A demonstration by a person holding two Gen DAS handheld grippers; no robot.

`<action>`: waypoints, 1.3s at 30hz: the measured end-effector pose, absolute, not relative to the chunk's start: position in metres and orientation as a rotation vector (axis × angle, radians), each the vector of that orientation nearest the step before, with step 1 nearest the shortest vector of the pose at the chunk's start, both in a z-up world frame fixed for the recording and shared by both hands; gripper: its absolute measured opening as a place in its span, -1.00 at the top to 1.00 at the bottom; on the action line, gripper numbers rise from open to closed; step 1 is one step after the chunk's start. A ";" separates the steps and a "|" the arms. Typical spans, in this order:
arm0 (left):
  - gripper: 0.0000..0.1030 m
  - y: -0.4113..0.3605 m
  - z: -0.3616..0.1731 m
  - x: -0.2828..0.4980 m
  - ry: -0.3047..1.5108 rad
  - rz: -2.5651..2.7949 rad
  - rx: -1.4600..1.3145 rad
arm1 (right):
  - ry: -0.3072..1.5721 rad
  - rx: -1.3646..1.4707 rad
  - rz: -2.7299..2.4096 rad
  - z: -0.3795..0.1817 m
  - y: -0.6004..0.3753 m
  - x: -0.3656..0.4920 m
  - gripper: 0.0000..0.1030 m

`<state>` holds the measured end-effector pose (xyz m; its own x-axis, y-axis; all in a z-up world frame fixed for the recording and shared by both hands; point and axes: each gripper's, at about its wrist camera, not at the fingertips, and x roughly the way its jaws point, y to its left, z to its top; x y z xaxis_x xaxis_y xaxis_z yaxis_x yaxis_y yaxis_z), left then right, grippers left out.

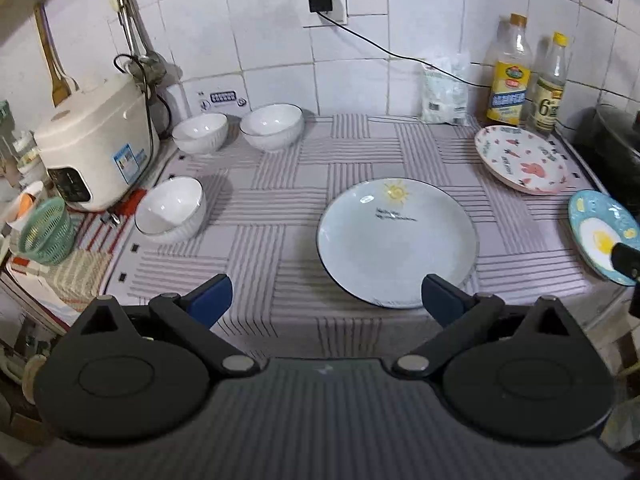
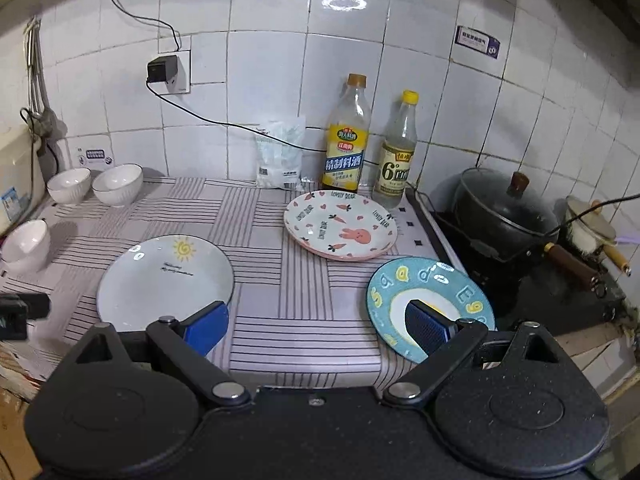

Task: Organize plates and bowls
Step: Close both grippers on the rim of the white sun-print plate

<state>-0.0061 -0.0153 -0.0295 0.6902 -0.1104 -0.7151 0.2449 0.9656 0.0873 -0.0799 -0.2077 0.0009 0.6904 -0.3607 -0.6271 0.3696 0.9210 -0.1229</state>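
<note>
Left wrist view: the left claw (image 1: 326,300) hangs spread and empty over the near rim of the sun plate (image 1: 398,242) lying mid-surface (image 1: 280,208). A shallow bite could let the plate slip off the near edge. Three white bowls (image 1: 170,210) at far left look empty.

Right wrist view: the right claw (image 2: 316,330) is spread too, near the blue egg plate (image 2: 430,308), which overhangs the right edge and could tip. The rabbit plate (image 2: 340,226) lies bare beyond.

Three plates, sun-print (image 2: 165,280), bunny-print (image 2: 340,226), blue egg-print (image 2: 430,304), lie flat apart; three white bowls (image 1: 200,133) upright.
</note>
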 end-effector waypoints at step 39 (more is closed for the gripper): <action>0.50 -0.008 -0.166 0.140 1.075 -0.402 0.050 | 0.691 0.424 0.023 -0.171 -0.233 0.036 0.58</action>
